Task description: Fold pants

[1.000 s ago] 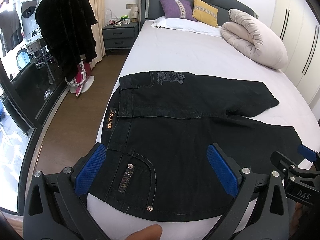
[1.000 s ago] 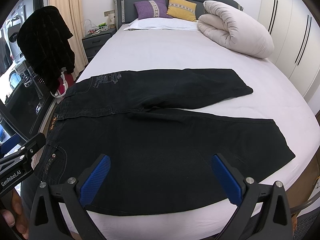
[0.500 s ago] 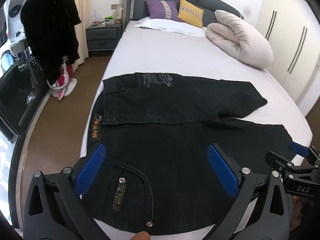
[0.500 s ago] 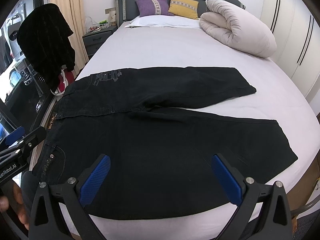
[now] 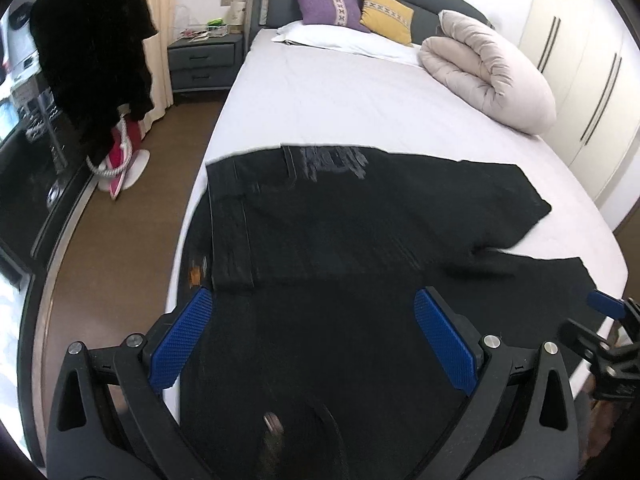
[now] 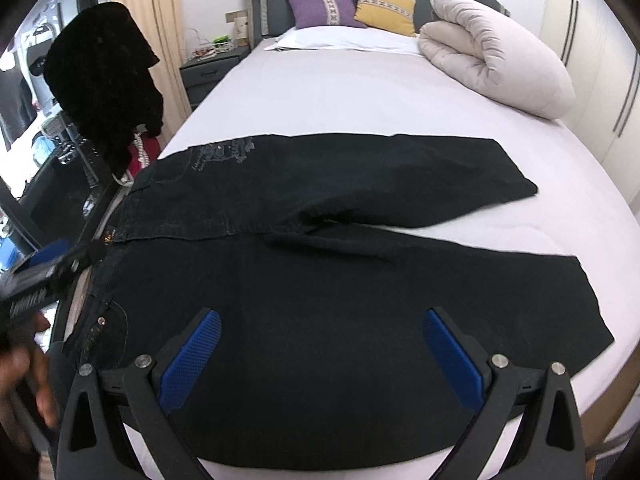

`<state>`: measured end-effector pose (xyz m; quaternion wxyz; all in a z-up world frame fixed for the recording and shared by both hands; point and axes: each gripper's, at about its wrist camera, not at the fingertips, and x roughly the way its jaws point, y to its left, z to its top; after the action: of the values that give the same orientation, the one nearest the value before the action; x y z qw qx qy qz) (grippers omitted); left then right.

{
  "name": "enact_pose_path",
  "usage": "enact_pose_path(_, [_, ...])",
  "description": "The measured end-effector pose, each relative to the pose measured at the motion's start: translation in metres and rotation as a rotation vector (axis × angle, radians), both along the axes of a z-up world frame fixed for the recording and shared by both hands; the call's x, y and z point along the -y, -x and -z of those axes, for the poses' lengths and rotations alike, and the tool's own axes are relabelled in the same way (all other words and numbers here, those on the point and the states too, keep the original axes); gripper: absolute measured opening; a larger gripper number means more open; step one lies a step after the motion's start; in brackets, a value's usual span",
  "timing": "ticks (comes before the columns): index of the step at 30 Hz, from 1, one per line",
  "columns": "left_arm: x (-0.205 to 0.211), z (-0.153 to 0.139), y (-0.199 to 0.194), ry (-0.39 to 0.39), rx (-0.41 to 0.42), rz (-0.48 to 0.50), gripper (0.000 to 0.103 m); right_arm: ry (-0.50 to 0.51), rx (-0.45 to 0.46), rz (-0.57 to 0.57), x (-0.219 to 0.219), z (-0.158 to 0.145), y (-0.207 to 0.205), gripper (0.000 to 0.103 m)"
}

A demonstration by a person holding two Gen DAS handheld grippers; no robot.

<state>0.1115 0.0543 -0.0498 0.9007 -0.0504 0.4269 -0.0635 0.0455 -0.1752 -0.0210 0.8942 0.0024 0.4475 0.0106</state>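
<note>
Black jeans (image 5: 360, 240) lie flat on the white bed (image 5: 340, 92), waistband at the left edge, both legs spread toward the right. They also show in the right wrist view (image 6: 340, 280). My left gripper (image 5: 316, 340) is open and empty, low over the near waist and pocket area. My right gripper (image 6: 320, 356) is open and empty, over the near leg by the bed's front edge. The left gripper shows blurred at the left of the right wrist view (image 6: 40, 276); the right gripper's tip shows at the right of the left wrist view (image 5: 608, 332).
A rolled beige duvet (image 6: 496, 56) lies at the bed's far right. Purple (image 6: 320, 8) and yellow (image 6: 384, 6) cushions lean on the headboard. A nightstand (image 5: 200, 64) and a dark garment (image 5: 92, 48) on a stand are left of the bed. Wardrobes (image 5: 580, 80) stand at the right.
My left gripper has moved forward and lower over the waist, so the front pocket now sits at the frame's bottom. My right gripper has shifted only slightly. Both stay open.
</note>
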Motion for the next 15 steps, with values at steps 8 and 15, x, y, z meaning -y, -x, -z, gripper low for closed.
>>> enact_pose_path(8, [-0.011, 0.008, -0.152, -0.085, -0.025, 0.201, 0.103, -0.147, 0.006, -0.139, 0.026, -0.001, -0.04, 0.103])
enact_pose_path(15, [-0.01, 0.051, -0.269, -0.118, -0.172, 0.388, 0.082, -0.123, 0.013, -0.328, 0.032, 0.006, -0.074, 0.096])
